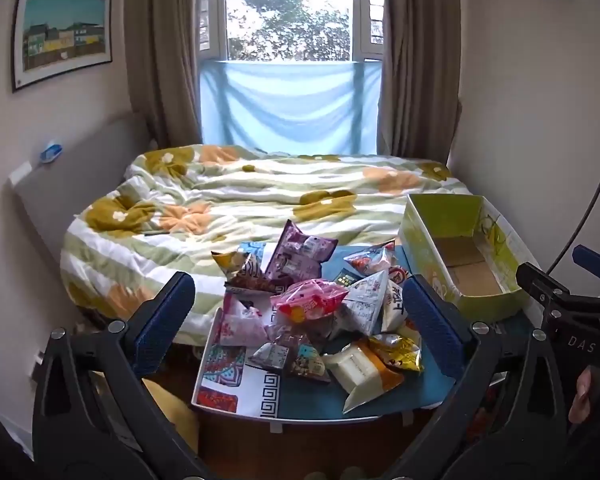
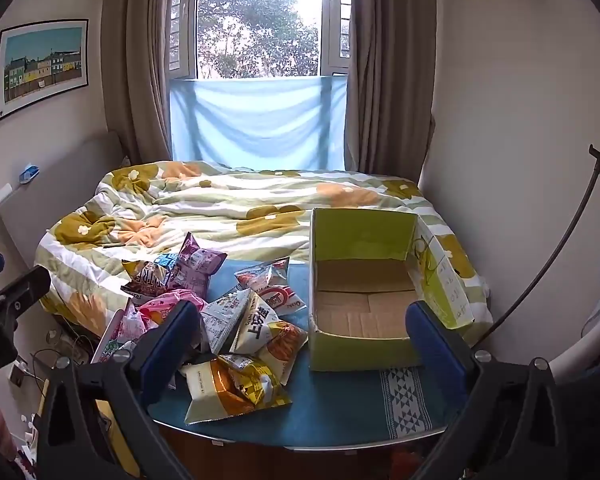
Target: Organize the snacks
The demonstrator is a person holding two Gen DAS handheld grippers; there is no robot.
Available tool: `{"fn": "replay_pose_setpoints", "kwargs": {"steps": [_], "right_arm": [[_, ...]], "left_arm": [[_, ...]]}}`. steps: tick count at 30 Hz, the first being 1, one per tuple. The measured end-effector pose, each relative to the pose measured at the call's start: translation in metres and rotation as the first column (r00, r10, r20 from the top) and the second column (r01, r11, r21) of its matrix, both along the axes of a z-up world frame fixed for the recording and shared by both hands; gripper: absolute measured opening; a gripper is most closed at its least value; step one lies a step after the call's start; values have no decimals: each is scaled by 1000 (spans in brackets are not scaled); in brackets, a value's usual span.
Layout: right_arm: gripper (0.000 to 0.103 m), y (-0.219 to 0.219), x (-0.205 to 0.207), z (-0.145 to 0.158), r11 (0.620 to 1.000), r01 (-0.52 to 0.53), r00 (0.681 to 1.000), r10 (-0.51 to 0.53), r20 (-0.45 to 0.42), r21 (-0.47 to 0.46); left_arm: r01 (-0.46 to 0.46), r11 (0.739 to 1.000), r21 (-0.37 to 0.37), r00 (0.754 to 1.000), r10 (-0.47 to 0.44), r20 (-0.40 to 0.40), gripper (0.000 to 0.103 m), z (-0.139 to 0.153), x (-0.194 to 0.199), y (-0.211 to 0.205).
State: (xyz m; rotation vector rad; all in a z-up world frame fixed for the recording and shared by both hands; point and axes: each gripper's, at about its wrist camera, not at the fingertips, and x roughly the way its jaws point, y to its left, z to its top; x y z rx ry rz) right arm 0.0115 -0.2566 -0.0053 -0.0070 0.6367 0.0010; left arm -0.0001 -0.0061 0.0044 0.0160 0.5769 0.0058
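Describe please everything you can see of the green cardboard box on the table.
The green cardboard box is rectangular, with yellow-green printed outer walls and plain brown cardboard inside. It is open at the top and nothing shows inside it. It stands upright on the blue table cover, to the right of the snack pile, with its far end toward the bed. No snack visibly lies in it, and neither gripper touches it. Its right outer wall carries some printed drawing, too small to read.
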Motion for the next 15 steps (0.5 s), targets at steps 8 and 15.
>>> {"fn": "replay_pose_setpoints", "kwargs": {"steps": [8,15], "right_arm": [[103,0,-1,0,1000,7,1000,-7,7,-2],[103,1,-5,3,1000,12,1000,-12,15,-1]], "left_arm": [[0,1000,-1,1000,0,-1,103,1,1,-1],[0,1000,-1,1000,0,3,103,3,0,1]]}}
